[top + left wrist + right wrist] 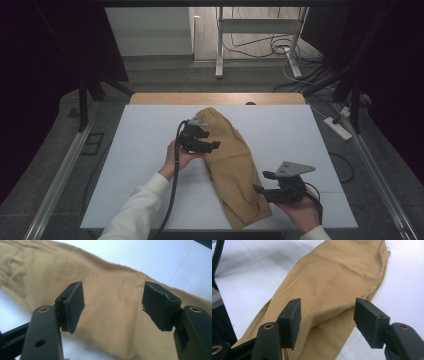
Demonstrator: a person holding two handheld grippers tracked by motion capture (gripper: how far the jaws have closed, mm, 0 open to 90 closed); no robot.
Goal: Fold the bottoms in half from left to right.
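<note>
Looked like some kind of lab or recording studio setup, not anybody's home. The desk (pixel 150 150) had a plain white board on top, boxed in by black curtains (pixel 50 45) and metal rails (pixel 60 175). Cables (pixel 260 45) were sprawled over the grey floor (pixel 165 75) behind it, plus a power strip (pixel 338 128) and a bare white frame stand (pixel 260 30).
</note>
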